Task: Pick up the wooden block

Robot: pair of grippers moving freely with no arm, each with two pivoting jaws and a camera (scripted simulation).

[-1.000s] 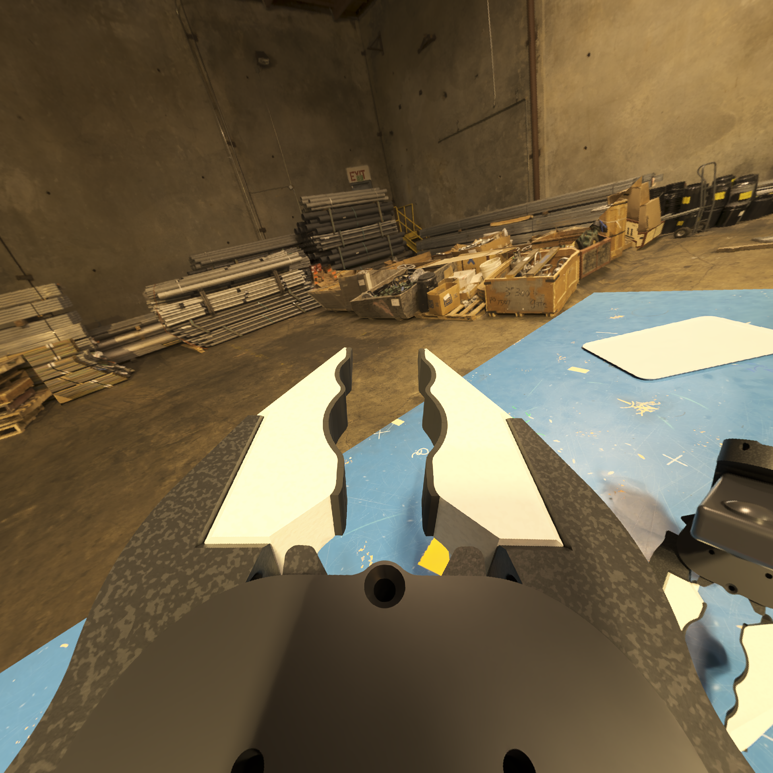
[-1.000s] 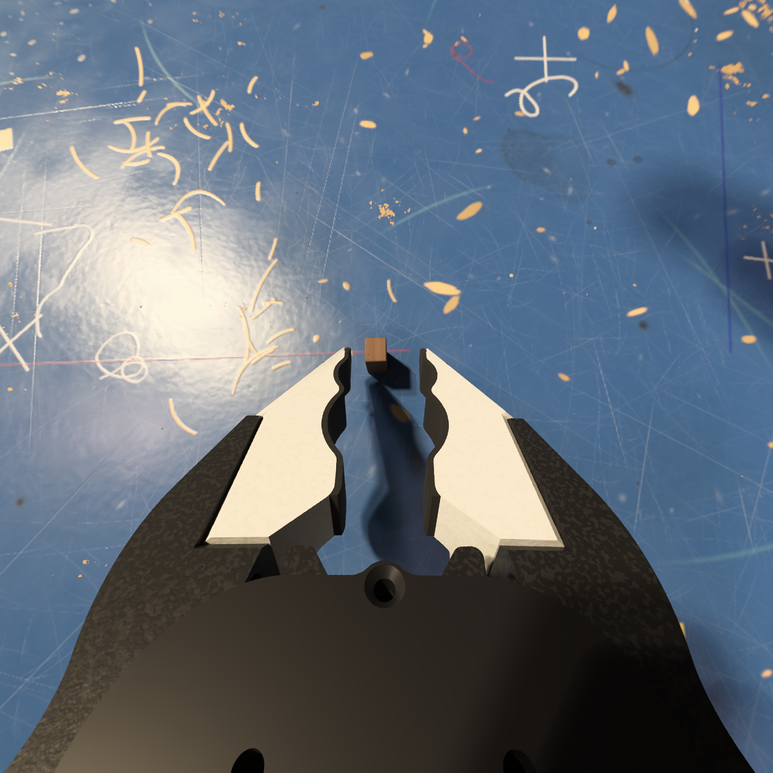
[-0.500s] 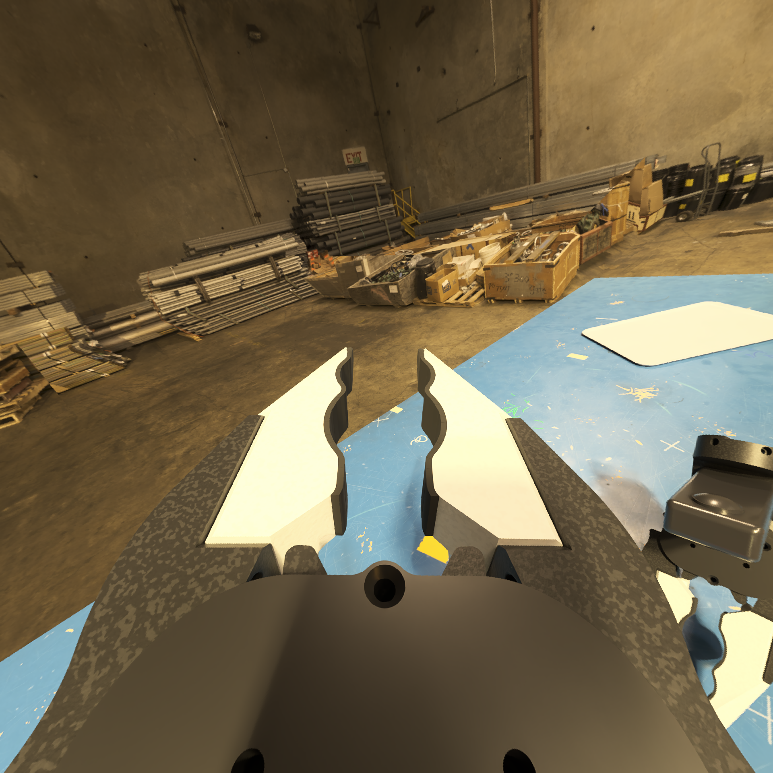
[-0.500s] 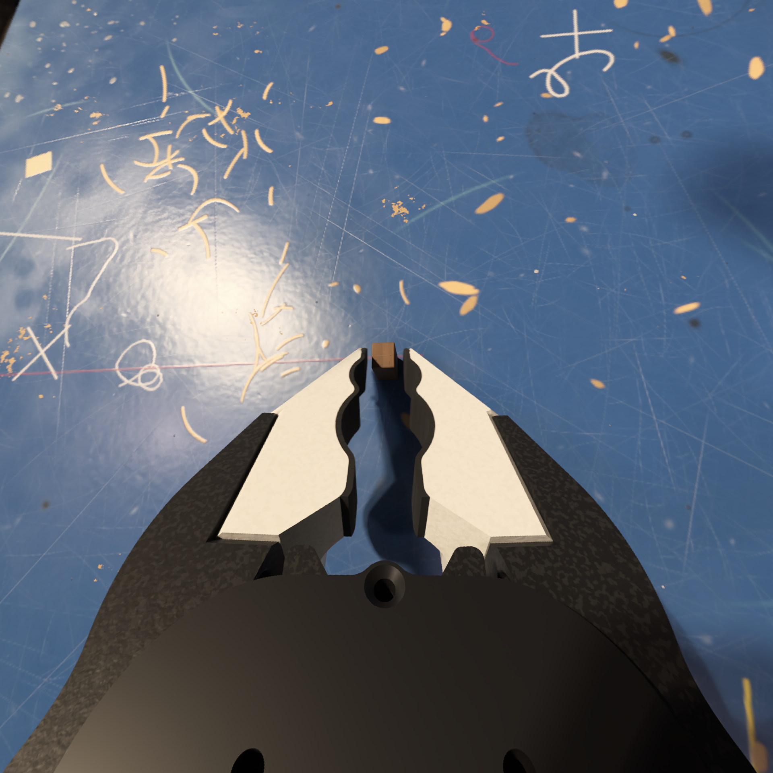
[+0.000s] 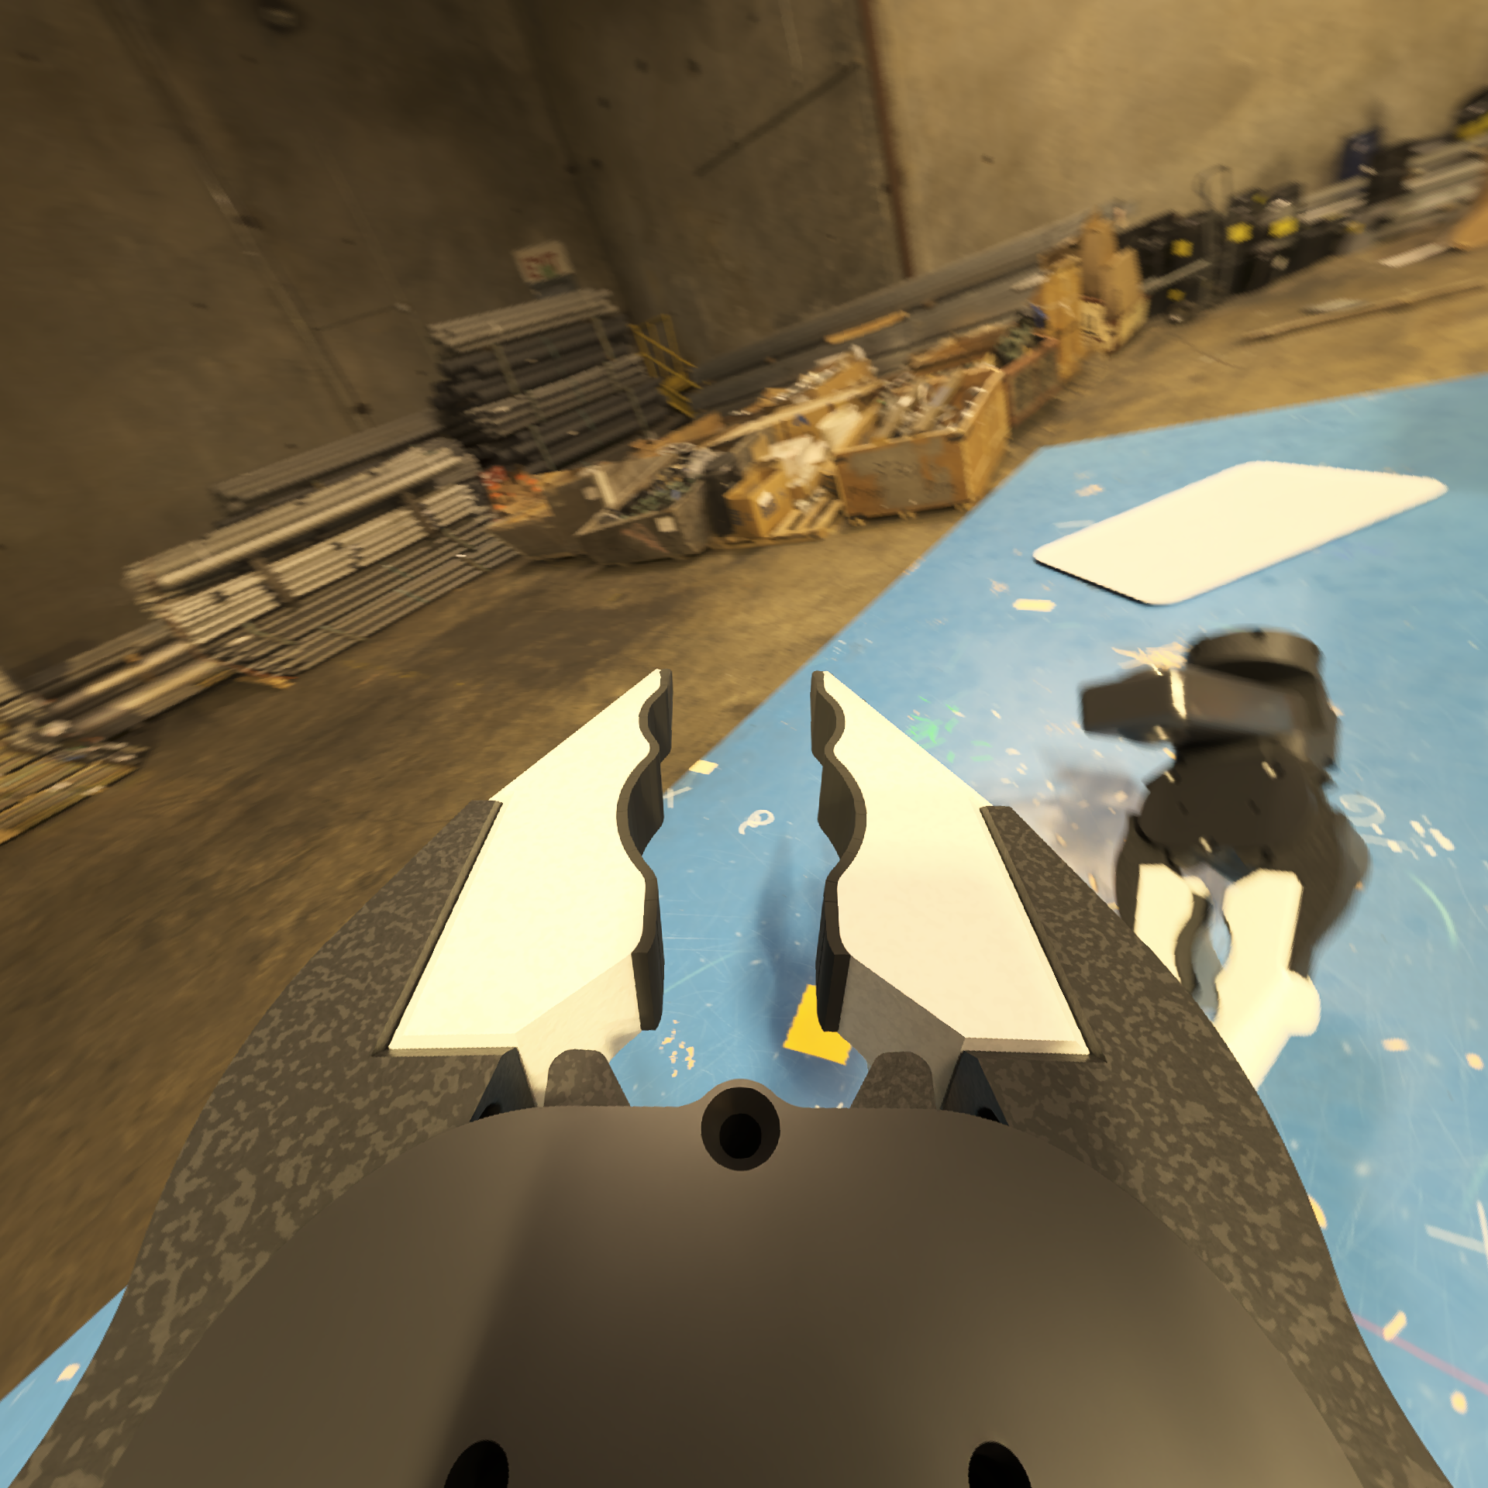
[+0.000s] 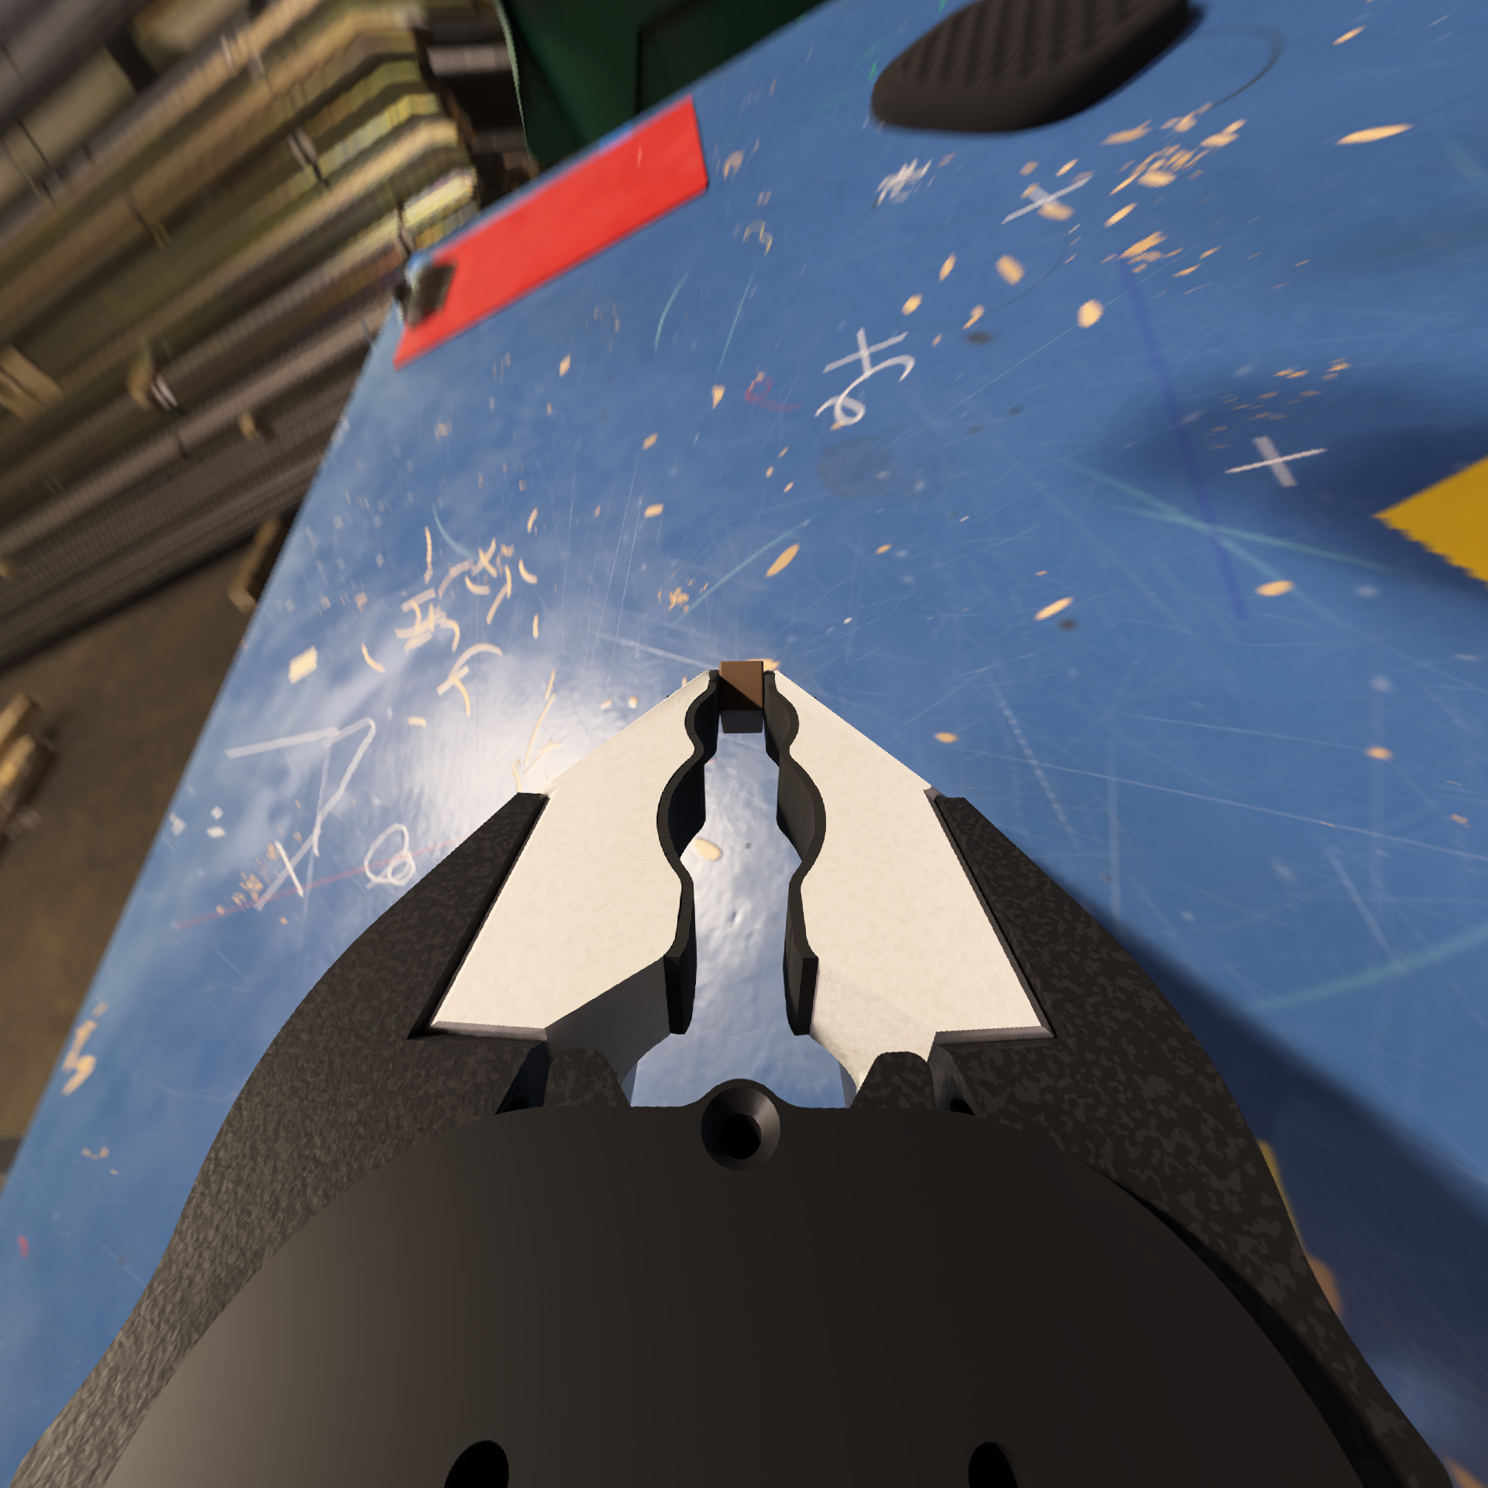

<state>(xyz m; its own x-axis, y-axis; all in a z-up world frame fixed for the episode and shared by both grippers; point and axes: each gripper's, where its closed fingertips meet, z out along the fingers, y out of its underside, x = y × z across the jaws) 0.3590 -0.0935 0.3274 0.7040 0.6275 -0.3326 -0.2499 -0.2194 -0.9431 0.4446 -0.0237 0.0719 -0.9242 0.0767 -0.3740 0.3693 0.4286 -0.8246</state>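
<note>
In the right wrist view, a small brown wooden block (image 6: 741, 691) is pinched between the tips of my right gripper (image 6: 741, 684), which is shut on it and holds it above the blue table (image 6: 1047, 725). In the left wrist view, my left gripper (image 5: 739, 692) is open and empty near the table's left edge. The right gripper (image 5: 1232, 853) also shows there, blurred, to the right above the blue table (image 5: 1328, 725), fingers pointing down. The block is not visible in that view.
A white mat (image 5: 1232, 527) lies far right on the table. In the right wrist view a red rectangle (image 6: 555, 229) lies at the table's far edge, a black oval pad (image 6: 1023, 60) at the top, a yellow patch (image 6: 1449, 515) at right. Stacked pipes and crates stand beyond the table.
My right gripper has closed fully on the block, then lifted and tilted up, so the table's far edge came into view. The left gripper shifted slightly and stays open.
</note>
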